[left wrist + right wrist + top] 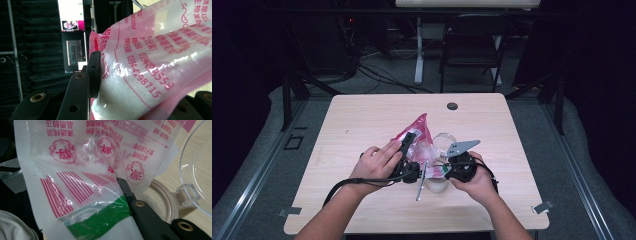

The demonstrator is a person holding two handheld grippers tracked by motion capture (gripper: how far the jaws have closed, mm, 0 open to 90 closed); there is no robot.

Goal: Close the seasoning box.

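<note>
A plastic bag [420, 134] printed in pink and holding white granules lies tilted over the middle of the table, between the person's two hands. My left gripper [408, 144] is shut on its filled body; in the left gripper view one black pad [95, 72] presses into the bag [150, 65] and the other jaw is hidden behind it. My right gripper [444, 169] is shut on the bag's flat printed end with the green stripe [100, 220]; one jaw tip [123, 185] shows and the film covers the rest.
A clear round container [197, 167] with a beige ring [162, 195] sits just right of the bag, and a second clear piece [435, 186] lies nearer the person. A thin metal utensil [420, 183] lies between the hands. A folding chair [472, 45] stands beyond the table [362, 115].
</note>
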